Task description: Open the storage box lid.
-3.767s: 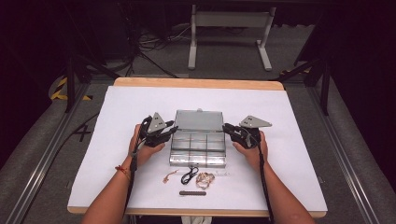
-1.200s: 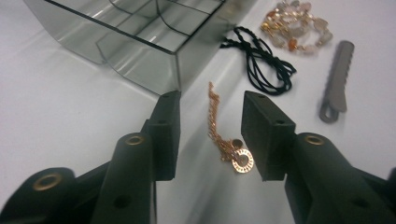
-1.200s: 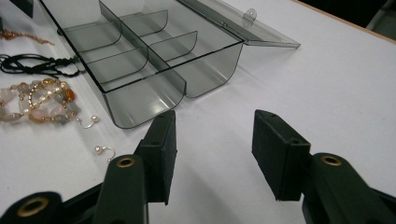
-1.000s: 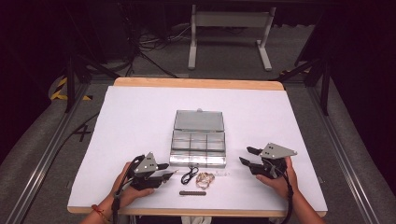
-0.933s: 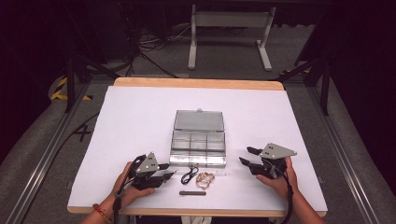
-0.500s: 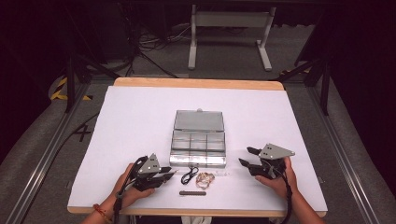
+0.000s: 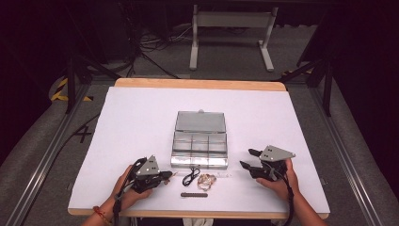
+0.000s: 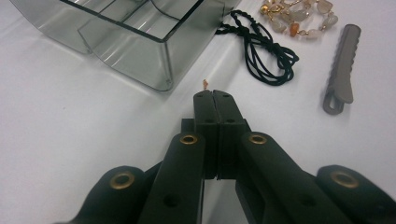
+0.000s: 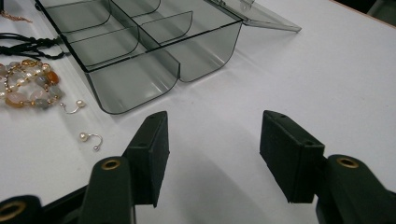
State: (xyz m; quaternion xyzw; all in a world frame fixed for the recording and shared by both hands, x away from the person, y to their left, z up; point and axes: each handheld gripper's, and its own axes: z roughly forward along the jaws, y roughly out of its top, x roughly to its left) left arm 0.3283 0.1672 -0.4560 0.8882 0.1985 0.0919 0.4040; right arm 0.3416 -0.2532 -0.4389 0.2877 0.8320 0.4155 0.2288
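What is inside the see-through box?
The clear box looks empty: its compartments show bare bottoms. The black cord, bead bracelet and hair clip lie outside on the table. Far compartments are partly hidden.

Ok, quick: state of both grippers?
Left gripper: just closed, jaws shut, a tiny gold piece at its tips; a grip on it cannot be told.
Right gripper: open, empty.

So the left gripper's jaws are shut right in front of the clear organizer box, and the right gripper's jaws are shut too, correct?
Not quite. The left gripper is shut by the organizer box, but the right gripper is open; the right gripper view shows its jaws apart with bare table between them.
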